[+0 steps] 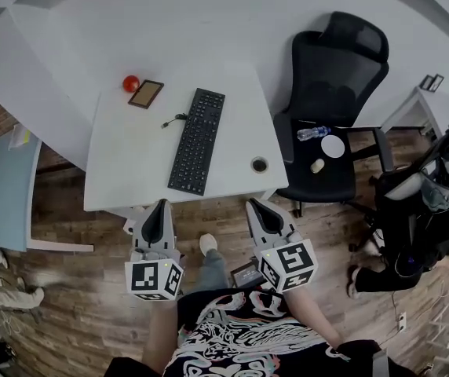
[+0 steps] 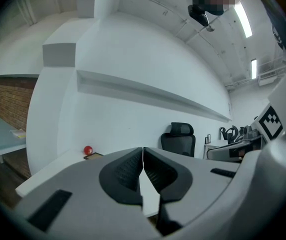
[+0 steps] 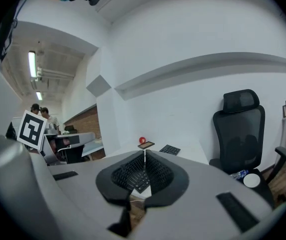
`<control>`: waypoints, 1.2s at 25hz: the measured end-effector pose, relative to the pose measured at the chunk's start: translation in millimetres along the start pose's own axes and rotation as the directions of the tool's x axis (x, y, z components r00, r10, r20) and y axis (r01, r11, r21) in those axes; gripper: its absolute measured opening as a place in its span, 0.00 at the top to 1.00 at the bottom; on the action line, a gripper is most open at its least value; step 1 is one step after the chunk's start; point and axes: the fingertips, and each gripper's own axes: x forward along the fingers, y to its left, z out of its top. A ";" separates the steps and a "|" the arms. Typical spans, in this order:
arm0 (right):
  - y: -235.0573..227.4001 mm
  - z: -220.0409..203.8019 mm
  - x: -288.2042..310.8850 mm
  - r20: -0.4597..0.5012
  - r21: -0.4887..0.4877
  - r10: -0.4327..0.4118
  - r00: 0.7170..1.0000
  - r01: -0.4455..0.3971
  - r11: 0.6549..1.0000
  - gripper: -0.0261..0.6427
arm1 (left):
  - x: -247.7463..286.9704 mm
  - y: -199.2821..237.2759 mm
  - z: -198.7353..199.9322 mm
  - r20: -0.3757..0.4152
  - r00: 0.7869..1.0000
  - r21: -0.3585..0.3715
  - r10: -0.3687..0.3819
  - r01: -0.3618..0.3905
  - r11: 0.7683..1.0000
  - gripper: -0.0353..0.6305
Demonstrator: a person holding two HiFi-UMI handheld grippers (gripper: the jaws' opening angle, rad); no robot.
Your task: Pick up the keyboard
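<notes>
A black keyboard point(image 1: 197, 141) lies lengthwise on the white desk point(image 1: 130, 163), its cable at the far end. Both grippers hover at the desk's near edge, apart from the keyboard. My left gripper point(image 1: 160, 205) is shut with nothing in it, just left of the keyboard's near end. My right gripper point(image 1: 253, 204) is also shut and empty, to its right. In the right gripper view the keyboard's point(image 3: 170, 149) far end shows past the closed gripper point(image 3: 144, 153). In the left gripper view the closed gripper point(image 2: 143, 150) hides the keyboard.
A red ball point(image 1: 131, 83) and a flat phone-like device point(image 1: 146, 93) sit at the desk's far left. A small round cup point(image 1: 259, 164) stands right of the keyboard. A black office chair point(image 1: 334, 93) holding a bottle point(image 1: 313, 133) stands to the right.
</notes>
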 end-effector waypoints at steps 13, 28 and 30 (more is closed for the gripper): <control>-38.4 25.0 116.4 -0.042 0.025 -0.072 0.996 0.074 0.997 0.92 | 124.3 68.1 11.8 -0.039 0.997 0.001 -0.071 0.071 0.997 0.92; -38.6 -6.3 179.7 -0.111 0.107 -0.107 0.988 0.119 0.987 0.92 | 181.3 114.3 -21.3 -0.107 0.984 -0.023 -0.140 0.139 0.990 0.92; -43.4 -8.5 181.0 -0.115 0.110 -0.113 0.987 0.126 0.986 0.92 | 184.3 115.3 -25.2 -0.112 0.983 -0.029 -0.143 0.141 0.990 0.92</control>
